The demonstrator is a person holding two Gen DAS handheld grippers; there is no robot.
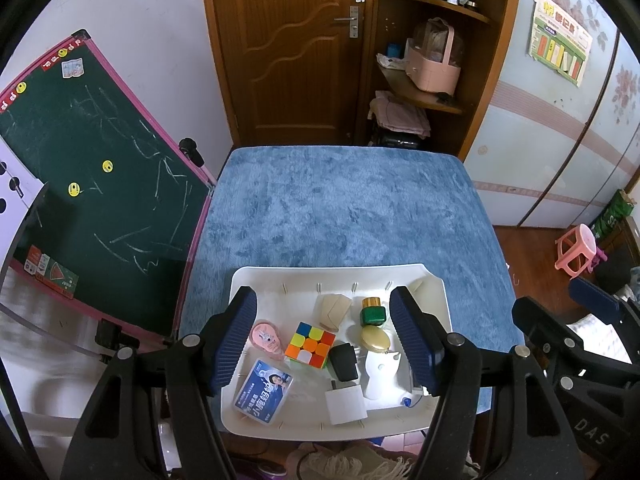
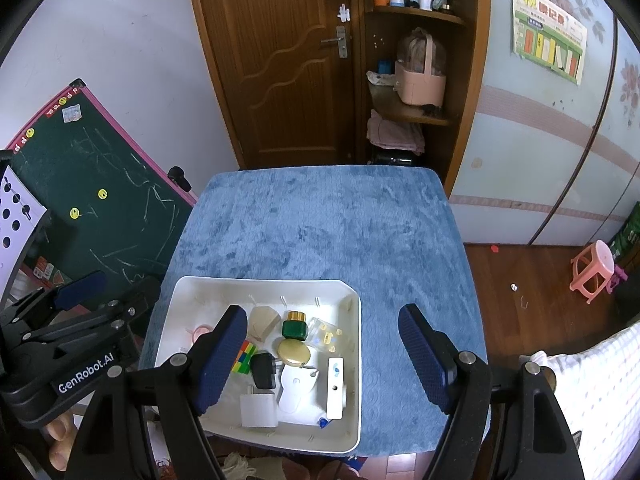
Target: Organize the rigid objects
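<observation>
A white tray (image 1: 240, 280) sits at the near edge of a blue-covered table (image 1: 340, 200); it also shows in the right wrist view (image 2: 352, 360). It holds a Rubik's cube (image 1: 310, 344), a black adapter (image 1: 344, 362), a green bottle with gold cap (image 1: 373, 312), a gold oval case (image 1: 376, 338), a wooden block (image 1: 334, 310), a pink tape dispenser (image 1: 266, 338), a blue card pack (image 1: 264, 392) and a white cube (image 1: 345, 404). My left gripper (image 1: 324, 336) is open above the tray, empty. My right gripper (image 2: 322, 356) is open, empty, over the tray's right side.
A green chalkboard (image 1: 92, 168) leans left of the table. A wooden door (image 1: 292, 48) and corner shelves (image 1: 432, 60) stand behind it. A pink stool (image 2: 592, 276) is on the floor at right. The far table half (image 2: 320, 220) is bare blue cloth.
</observation>
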